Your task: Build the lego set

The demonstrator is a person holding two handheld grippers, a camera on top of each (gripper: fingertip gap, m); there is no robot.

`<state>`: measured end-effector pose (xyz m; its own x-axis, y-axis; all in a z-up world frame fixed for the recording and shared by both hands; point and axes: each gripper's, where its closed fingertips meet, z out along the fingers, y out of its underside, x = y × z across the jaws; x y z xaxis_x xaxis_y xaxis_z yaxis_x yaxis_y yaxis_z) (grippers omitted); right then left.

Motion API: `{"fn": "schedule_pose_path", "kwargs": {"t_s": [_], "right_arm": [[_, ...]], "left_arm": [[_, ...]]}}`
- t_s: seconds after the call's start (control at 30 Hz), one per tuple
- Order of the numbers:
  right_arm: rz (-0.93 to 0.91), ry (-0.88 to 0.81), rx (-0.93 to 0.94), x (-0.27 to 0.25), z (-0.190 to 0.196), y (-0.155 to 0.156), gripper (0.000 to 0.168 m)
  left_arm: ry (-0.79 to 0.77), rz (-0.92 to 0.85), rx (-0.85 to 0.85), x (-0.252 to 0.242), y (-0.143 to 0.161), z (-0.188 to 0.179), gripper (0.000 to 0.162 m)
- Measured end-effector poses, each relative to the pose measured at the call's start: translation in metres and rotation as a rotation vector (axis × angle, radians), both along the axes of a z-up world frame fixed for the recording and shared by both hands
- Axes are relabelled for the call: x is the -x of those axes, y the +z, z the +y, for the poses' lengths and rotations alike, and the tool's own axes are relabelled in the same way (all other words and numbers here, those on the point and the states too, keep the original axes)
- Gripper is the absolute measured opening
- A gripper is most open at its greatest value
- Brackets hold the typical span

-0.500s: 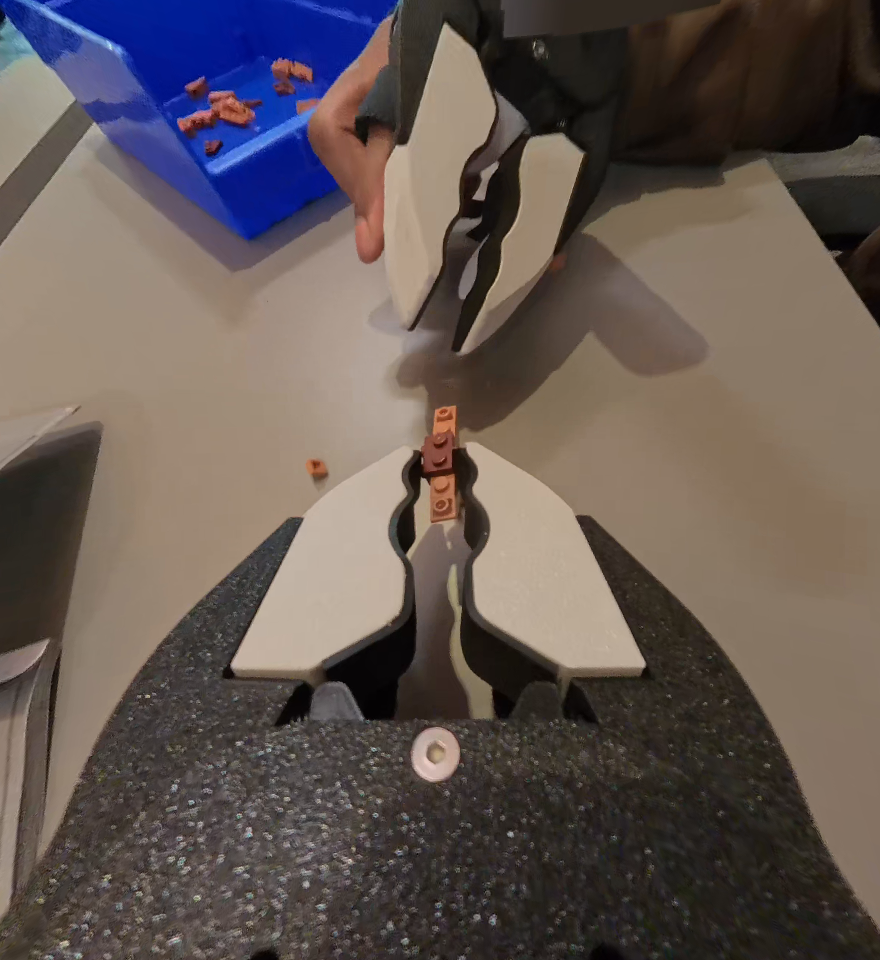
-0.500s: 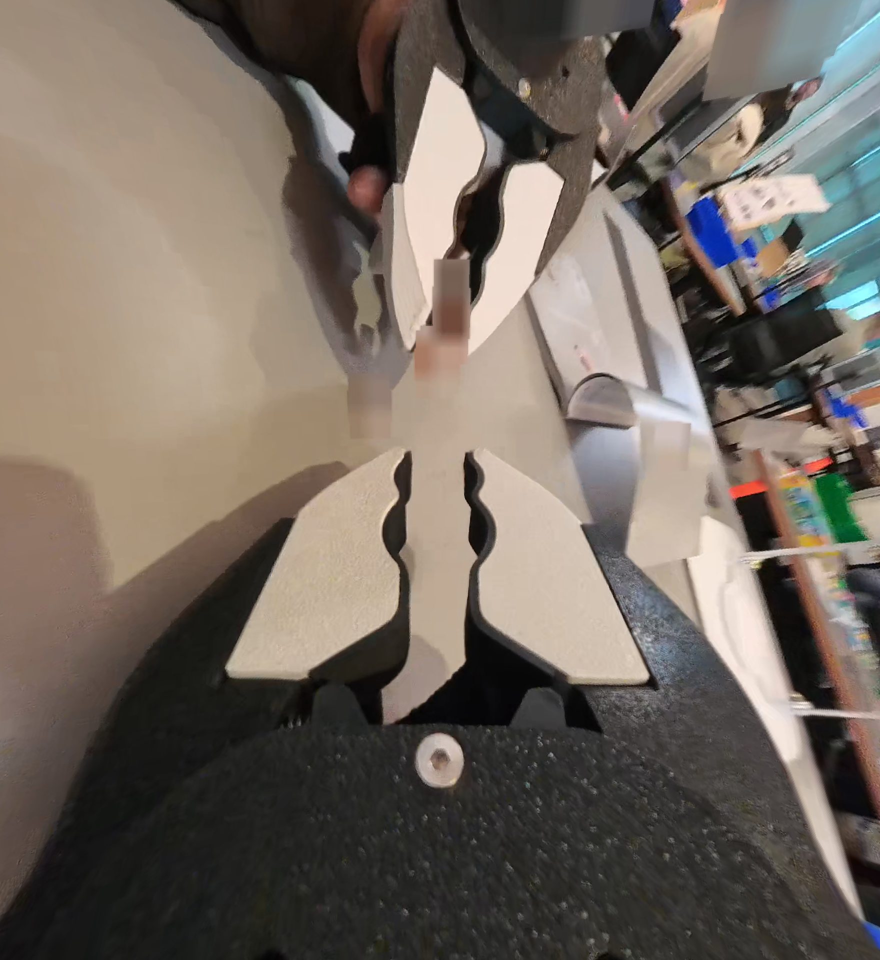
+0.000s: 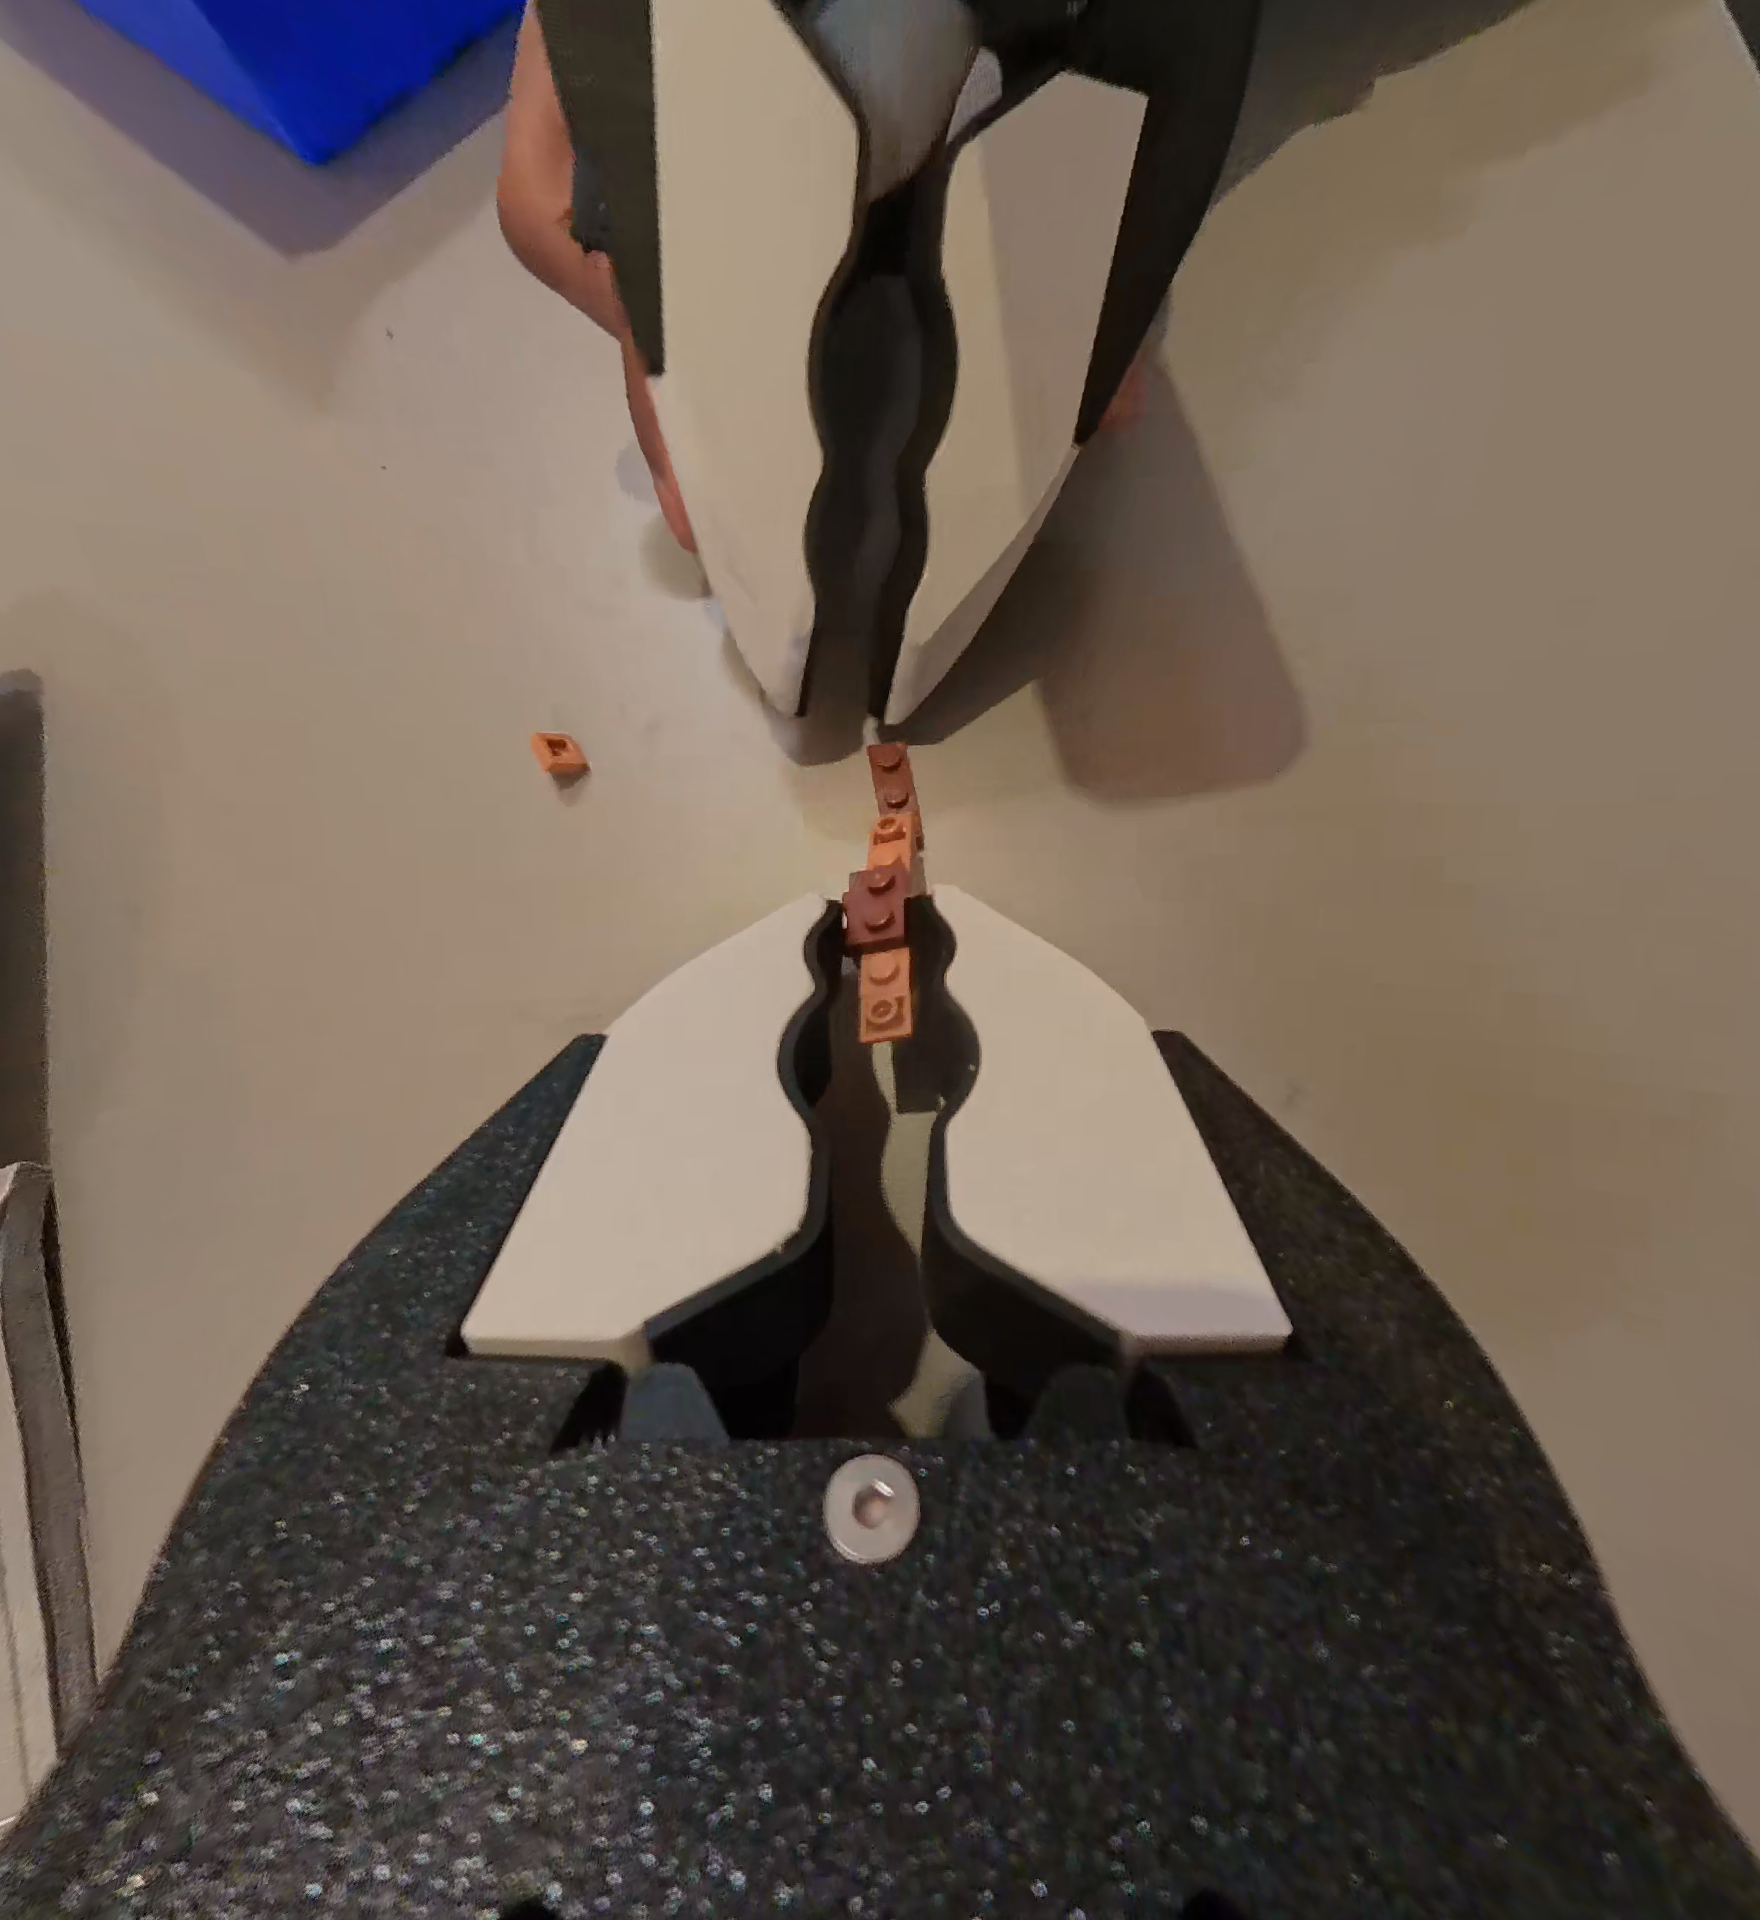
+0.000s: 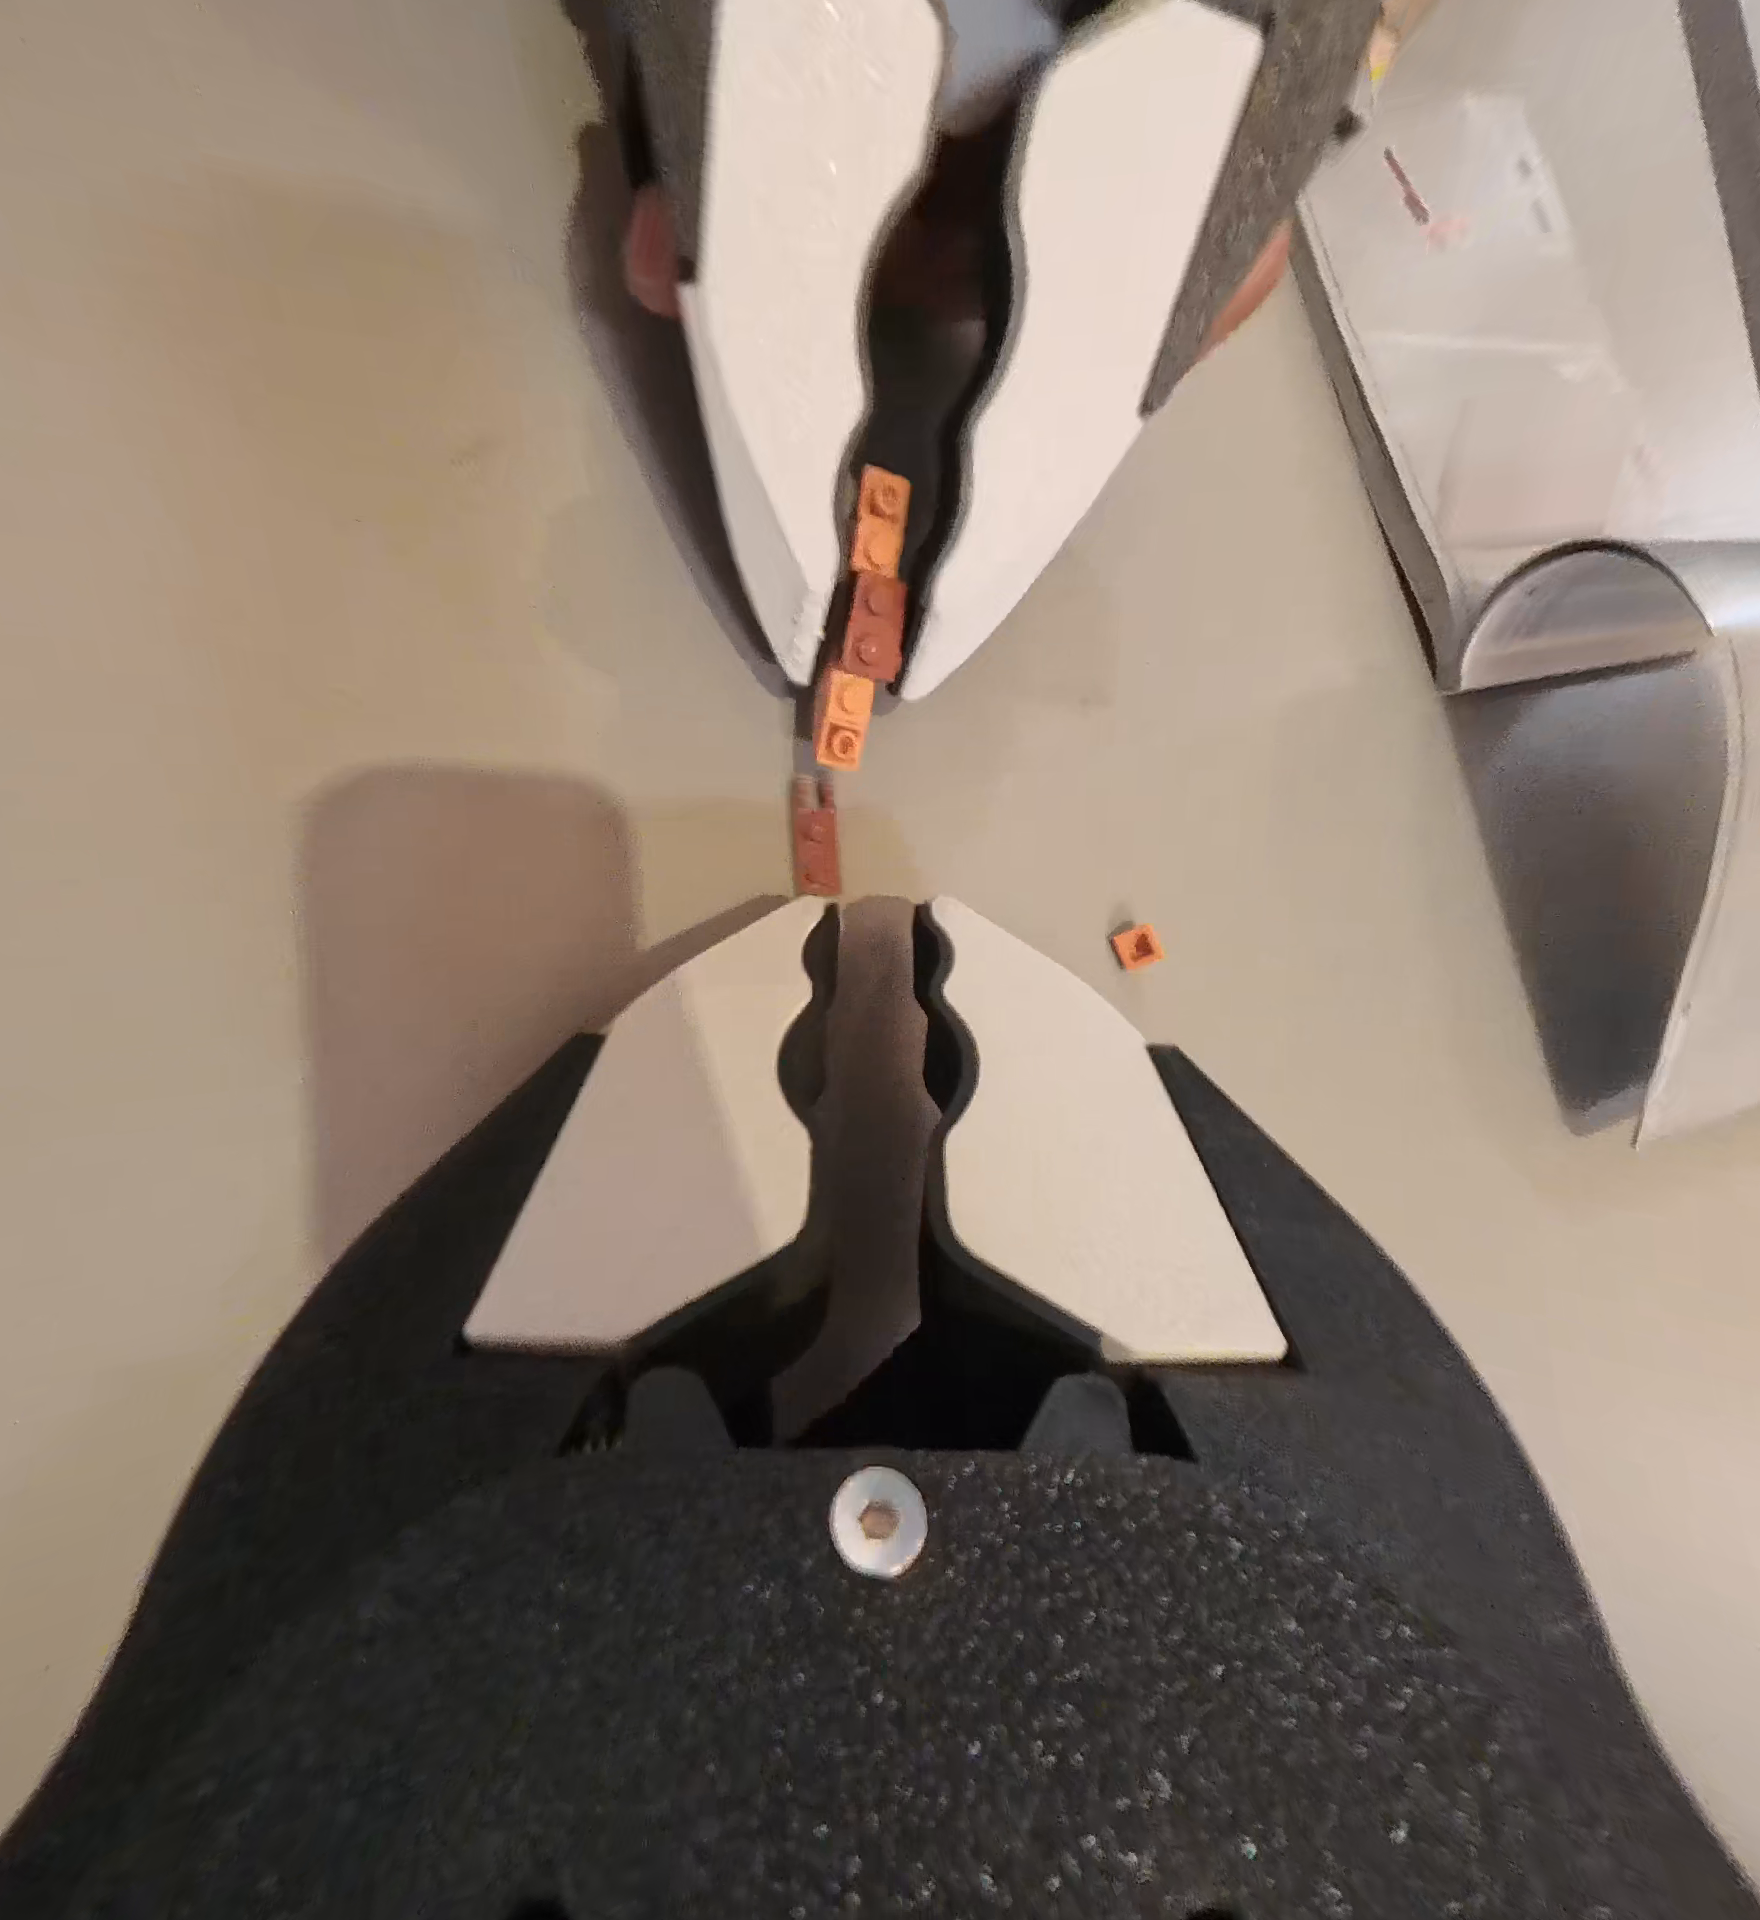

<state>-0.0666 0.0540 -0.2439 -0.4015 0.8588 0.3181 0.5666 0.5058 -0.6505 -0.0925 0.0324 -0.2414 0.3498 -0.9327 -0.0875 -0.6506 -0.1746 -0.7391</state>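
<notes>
Since half a second back your right claw (image 3: 840,717) has dropped low and now faces the left one tip to tip. Left claw (image 3: 881,914) is clamped on the brick strip (image 3: 886,935), orange plates with a dark brown one on top, held just above the table (image 3: 284,935). Beyond the strip's far end, a dark brown plate (image 3: 894,779) sits right at the right claw's tips, which are slightly apart with nothing between them. One loose orange piece (image 3: 559,750) lies on the table nearby. Blue bin (image 3: 315,73) sits at the far left.
</notes>
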Motion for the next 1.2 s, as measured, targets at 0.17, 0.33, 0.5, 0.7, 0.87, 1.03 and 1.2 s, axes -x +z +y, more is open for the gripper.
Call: {"fn": "schedule_pose_path", "kwargs": {"t_s": [0.17,0.33,0.5,0.7,0.87,1.03,1.2], "right_arm": [[-0.037,-0.054,-0.029,0.008,0.016,-0.003,0.009],[-0.073,-0.017,-0.043,0.015,0.002,-0.004,0.008],[-0.095,0.082,-0.020,0.015,-0.032,-0.002,0.020],[-0.074,0.136,-0.013,0.010,-0.028,-0.002,0.025],[-0.072,0.130,-0.051,0.014,-0.035,-0.001,0.023],[-0.040,0.189,-0.083,0.024,-0.061,0.000,0.026],[-0.030,0.243,-0.084,0.026,-0.065,0.002,0.028]], "left_arm": [[0.012,0.002,-0.013,0.003,0.003,0.001,0.014],[0.033,0.024,-0.012,0.012,0.003,0.002,0.014],[0.046,0.018,-0.024,0.017,0.008,0.003,0.014],[0.025,0.023,-0.012,0.019,0.009,-0.002,0.014],[0.033,0.025,-0.023,0.022,0.011,-0.001,0.014],[0.035,0.014,-0.029,0.024,0.015,-0.002,0.014],[0.007,-0.009,-0.017,0.026,0.020,-0.009,0.014]]}}
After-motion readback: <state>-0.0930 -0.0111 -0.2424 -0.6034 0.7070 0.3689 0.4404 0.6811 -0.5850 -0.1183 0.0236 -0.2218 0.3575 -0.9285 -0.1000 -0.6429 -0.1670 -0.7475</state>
